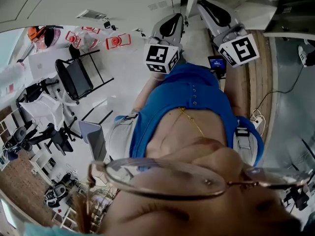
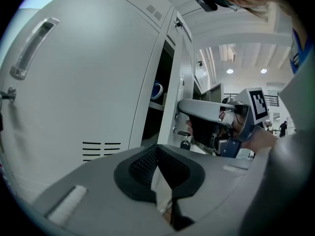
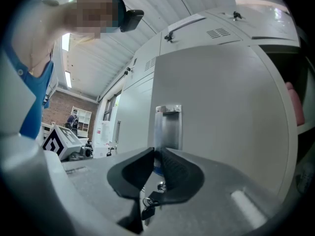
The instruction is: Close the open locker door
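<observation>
Grey lockers [image 2: 88, 82] ahead. My right gripper [image 3: 157, 151] pinches the blue key [image 3: 156, 171] on the open locker door [image 3: 221, 112], a handle to swing it by. My left gripper [image 2: 157, 150] is closed, empty and spare.

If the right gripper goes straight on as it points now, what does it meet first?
Most likely the grey locker door, right at the keys hanging between the jaws of the right gripper, below the metal handle plate. Depth is unclear.
</observation>
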The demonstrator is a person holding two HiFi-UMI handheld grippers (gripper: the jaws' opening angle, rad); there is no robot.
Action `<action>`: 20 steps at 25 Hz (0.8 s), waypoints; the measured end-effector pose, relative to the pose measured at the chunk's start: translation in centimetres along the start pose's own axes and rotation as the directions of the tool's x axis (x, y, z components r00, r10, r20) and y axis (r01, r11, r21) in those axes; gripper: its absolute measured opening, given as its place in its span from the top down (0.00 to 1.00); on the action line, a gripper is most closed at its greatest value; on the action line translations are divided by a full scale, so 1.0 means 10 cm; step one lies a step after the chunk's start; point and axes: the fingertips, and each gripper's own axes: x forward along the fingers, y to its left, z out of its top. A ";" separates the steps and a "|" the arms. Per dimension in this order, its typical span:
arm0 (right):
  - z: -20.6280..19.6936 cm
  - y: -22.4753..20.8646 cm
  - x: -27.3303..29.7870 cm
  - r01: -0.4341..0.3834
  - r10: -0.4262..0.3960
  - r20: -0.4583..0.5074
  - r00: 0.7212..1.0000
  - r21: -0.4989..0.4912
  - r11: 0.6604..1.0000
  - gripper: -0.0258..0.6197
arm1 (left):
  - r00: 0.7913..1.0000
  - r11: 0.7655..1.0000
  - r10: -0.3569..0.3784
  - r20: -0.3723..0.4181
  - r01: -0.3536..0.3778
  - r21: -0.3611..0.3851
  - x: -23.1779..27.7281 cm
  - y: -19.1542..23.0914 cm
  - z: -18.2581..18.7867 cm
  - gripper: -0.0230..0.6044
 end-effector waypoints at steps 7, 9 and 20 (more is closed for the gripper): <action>-0.01 -0.08 0.16 0.037 -0.037 0.017 0.999 0.004 0.999 0.90 | 0.999 0.999 -0.037 -0.008 0.037 0.004 0.07 0.04 0.01 0.96; -0.04 -0.11 0.21 0.048 -0.048 0.016 0.999 -0.001 0.999 0.90 | 0.999 0.999 -0.044 -0.009 0.044 0.005 0.08 0.07 0.00 0.96; -0.03 -0.21 0.37 0.090 -0.090 0.011 0.996 0.005 0.996 0.91 | 0.998 0.998 -0.066 -0.005 0.066 0.010 0.18 0.19 0.08 0.96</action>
